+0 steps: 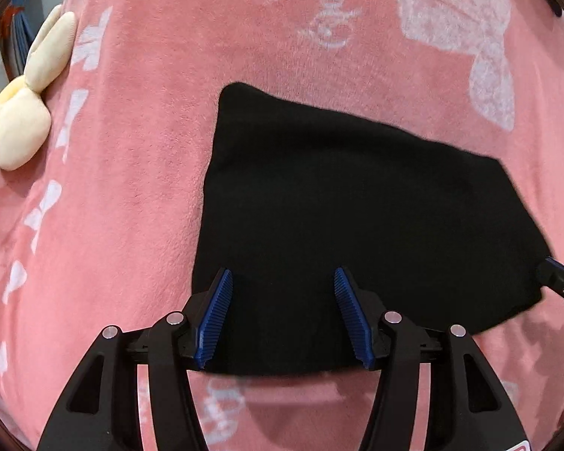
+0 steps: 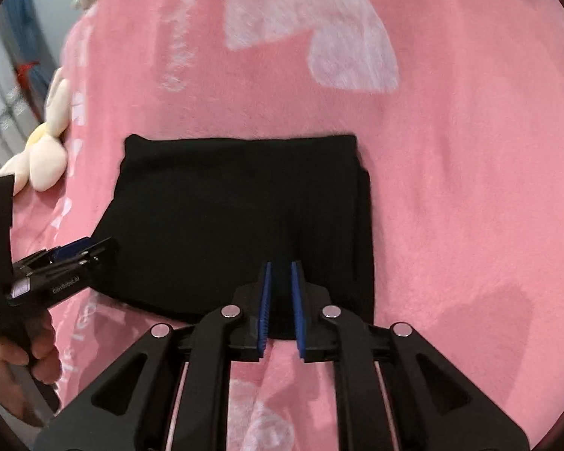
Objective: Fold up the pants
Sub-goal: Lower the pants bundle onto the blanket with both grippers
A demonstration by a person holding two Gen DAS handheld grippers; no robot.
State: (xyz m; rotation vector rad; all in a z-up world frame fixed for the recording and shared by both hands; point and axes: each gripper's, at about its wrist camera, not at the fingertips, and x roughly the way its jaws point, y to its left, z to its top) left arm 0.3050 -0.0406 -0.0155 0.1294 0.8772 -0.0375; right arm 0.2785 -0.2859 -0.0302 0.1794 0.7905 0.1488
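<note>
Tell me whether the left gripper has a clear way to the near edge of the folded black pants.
Probably yes. The left gripper hangs over the pants with jaws apart; nothing lies between them and the near hem. The right gripper works farther along that edge.

The folded pants [image 2: 237, 221] are laid flat on the blanket [image 2: 451, 188]. A plush toy [image 2: 45, 154] is placed at the blanket's left edge, well apart from the pants. Both grippers are held over the near edge of the pants, the left gripper [image 1: 282, 282] beside the right gripper [image 2: 281, 270].
</note>
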